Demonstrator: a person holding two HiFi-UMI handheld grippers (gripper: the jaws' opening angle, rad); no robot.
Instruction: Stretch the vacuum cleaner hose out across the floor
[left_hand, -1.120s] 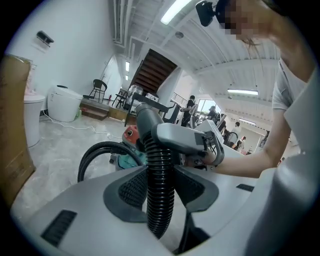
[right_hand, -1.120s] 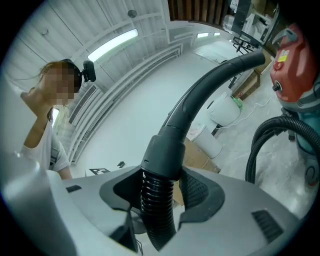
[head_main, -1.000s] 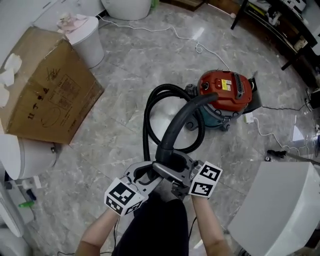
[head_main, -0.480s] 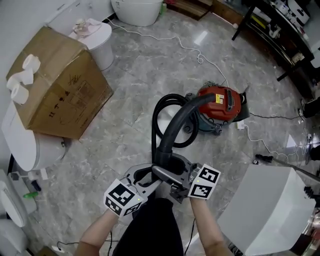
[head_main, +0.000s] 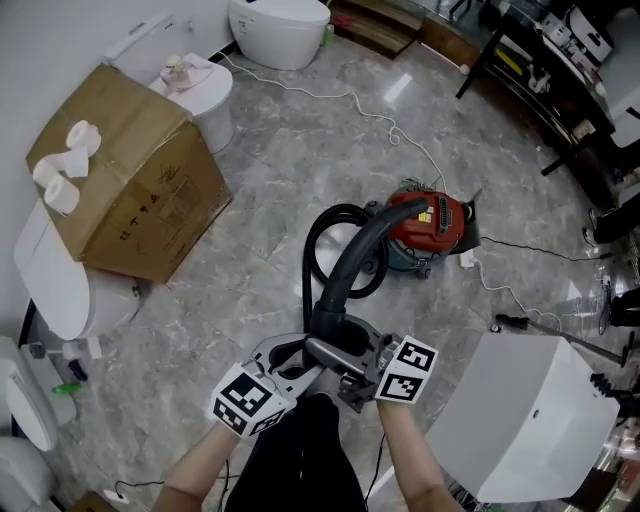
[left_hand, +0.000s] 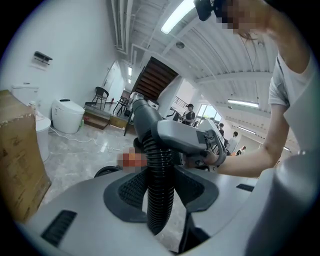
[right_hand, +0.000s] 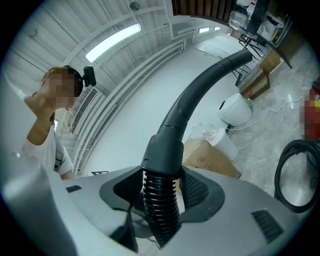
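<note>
The red vacuum cleaner (head_main: 437, 224) stands on the marble floor, and its black hose (head_main: 337, 245) loops beside it. A curved grey wand (head_main: 361, 252) rises from that loop toward me. Both grippers hold the ribbed hose just below the wand's cuff, facing each other. My left gripper (head_main: 300, 356) is shut on the ribbed hose (left_hand: 160, 195), its pads (left_hand: 131, 189) pressing both sides. My right gripper (head_main: 356, 364) is shut on the same hose (right_hand: 161, 200) right under the cuff (right_hand: 163, 151). The hose's free end is hidden under the grippers.
A cardboard box (head_main: 135, 200) with paper rolls (head_main: 62, 180) on it sits at the left, beside a white bin (head_main: 205, 92). At the top is a toilet (head_main: 279, 17). A white cable (head_main: 372, 112) crosses the floor. At the lower right is a white cabinet (head_main: 530, 420), and dark shelving (head_main: 553, 62) stands at the upper right.
Both grippers have risen together with the hose. The floor and the vacuum cleaner look farther below, and the wand stands higher above the loop.
</note>
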